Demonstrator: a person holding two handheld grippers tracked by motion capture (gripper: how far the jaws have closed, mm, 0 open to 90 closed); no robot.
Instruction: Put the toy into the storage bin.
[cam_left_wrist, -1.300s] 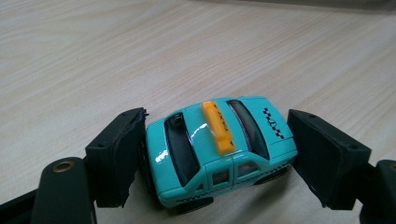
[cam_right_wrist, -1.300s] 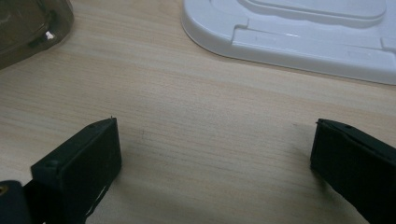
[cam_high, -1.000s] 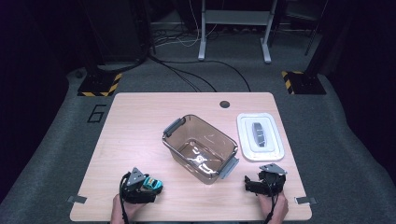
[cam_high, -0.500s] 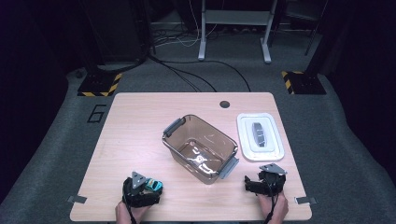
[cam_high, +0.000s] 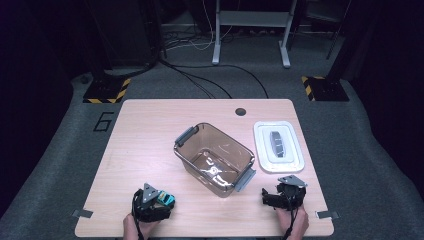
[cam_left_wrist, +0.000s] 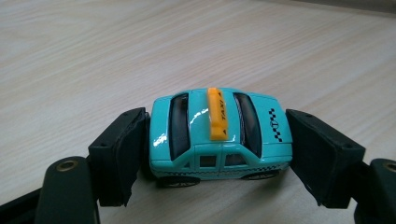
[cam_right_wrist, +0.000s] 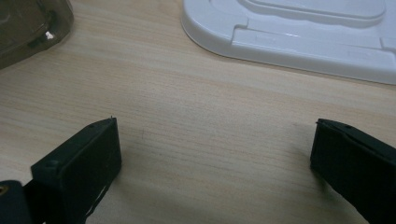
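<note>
A turquoise toy taxi (cam_left_wrist: 219, 135) is being flanked by the left tongs (cam_left_wrist: 219, 154) at the near left edge of the counter (cam_high: 145, 130). The car is standing on its wheels on the wood, broadside to the riding camera, so that its two ends are being presented to the jaws. One jaw is lying against one end of the car, while the other jaw is just beside the opposite end; whether that second one is actually touching cannot be told, and a firm grip is therefore not being claimed. The wheels appear to be resting on the surface, which suggests the car is being gripped rather than lifted yet.

The right tongs (cam_right_wrist: 215, 154) are being held wide apart over bare wood near the right corner, with nothing between them. The hand is probably being kept there, close to the white lid (cam_high: 278, 146), so that the lid can be taken up later.

The clear brown container (cam_high: 215, 157) is standing open in the middle of the counter, its grey handles outward, apparently being left uncovered so that the car can be dropped in.
</note>
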